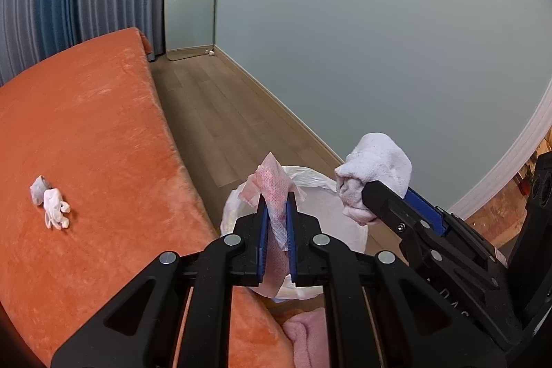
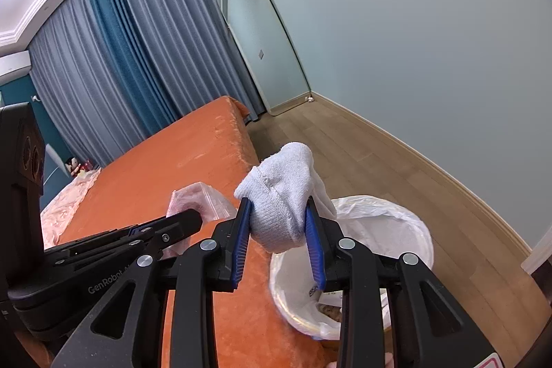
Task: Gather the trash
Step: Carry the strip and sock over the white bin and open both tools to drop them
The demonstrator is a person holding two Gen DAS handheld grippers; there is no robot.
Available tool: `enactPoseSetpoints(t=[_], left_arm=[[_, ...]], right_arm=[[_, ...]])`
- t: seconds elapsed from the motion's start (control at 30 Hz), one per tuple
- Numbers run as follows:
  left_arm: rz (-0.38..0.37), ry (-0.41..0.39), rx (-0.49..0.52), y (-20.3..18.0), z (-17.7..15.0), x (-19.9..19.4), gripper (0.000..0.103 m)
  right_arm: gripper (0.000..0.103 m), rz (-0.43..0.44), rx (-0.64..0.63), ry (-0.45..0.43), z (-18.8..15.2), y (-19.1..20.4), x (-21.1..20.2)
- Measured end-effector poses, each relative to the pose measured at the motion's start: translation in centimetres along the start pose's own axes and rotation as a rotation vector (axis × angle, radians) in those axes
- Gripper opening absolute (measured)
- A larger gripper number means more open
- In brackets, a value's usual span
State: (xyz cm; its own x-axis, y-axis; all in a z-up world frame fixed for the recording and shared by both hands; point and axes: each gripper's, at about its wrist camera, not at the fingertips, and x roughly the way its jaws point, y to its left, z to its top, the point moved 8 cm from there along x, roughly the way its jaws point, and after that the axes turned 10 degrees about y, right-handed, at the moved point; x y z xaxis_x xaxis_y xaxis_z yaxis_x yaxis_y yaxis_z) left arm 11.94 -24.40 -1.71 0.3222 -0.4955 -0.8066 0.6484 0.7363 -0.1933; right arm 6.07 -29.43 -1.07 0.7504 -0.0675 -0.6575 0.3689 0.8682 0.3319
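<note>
Bedside lined bin (image 2: 407, 223); scraps (image 2: 331, 311) inside

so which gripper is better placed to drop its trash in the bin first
Probably the right. The right gripper, shut on the white sock, sits beside the lined bin's open mouth. The left gripper, shut on the pink wipe, looks closer to the orange bed edge.

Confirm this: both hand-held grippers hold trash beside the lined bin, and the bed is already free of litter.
Wrong on the bed: the left wrist view shows crumpled white tissues on the orange bed. The left hand-held gripper and right hand-held gripper do hold trash by the lined bin.
</note>
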Motion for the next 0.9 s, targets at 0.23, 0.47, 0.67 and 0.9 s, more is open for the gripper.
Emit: enactPoseSetpoints(t=[0.23, 0.47, 0.67, 0.9], left_arm=[[-0.026, 0.020, 0.025, -2.1, 0.3, 1.2, 0.009], [-0.032, 0.037, 0.034, -3.0, 0.4, 2.2, 0.009], [-0.032, 0.030, 0.043, -3.5, 0.8, 2.4, 0.012], [0.003, 0.020, -0.002, -2.2, 0.9, 2.5, 0.036]], right_arm=[[0.029, -0.022, 0.031, -0.015, -0.3, -2.1, -0.7], [0.030, -0.038, 0.041, -0.015, -0.6, -3.0, -1.0], [0.033, -0.046, 0.043, -0.021, -0.5, -2.3, -1.1], [0.047, -0.061, 0.042, -0.052, -0.2, -2.1, -1.9]])
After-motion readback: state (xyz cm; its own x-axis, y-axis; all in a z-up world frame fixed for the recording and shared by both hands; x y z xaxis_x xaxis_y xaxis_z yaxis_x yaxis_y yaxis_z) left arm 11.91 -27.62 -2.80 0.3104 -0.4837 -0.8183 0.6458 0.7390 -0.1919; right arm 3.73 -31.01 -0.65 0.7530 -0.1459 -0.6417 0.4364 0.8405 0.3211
